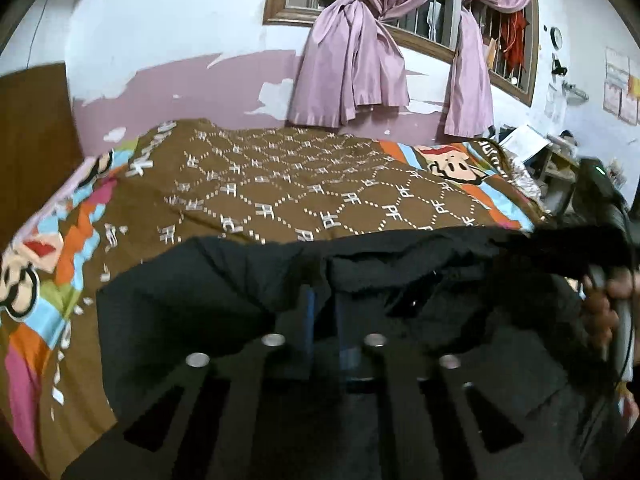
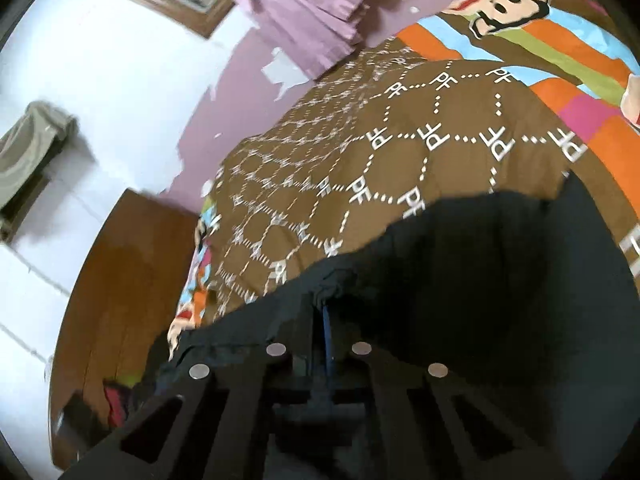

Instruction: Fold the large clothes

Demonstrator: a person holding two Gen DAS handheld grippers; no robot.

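Bed (image 1: 280, 184) is open past the black garment (image 1: 192, 300); wall, curtains (image 1: 352, 68) and wooden headboard (image 2: 120, 272) box it in.

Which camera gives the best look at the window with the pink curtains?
The left wrist view: the window shows its wooden frame, bars and both tied pink curtains. The right wrist view catches only a frame corner and a curtain's hem.

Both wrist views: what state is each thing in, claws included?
Left claw: shut on the black garment.
Right claw: shut on the black garment.
Black garment: unfolded, its edge held up between the two claws, above the bedspread.
Bedspread: spread flat over the bed.
Curtains: knotted, hanging clear of the window.
Window: barred; open or closed cannot be told.
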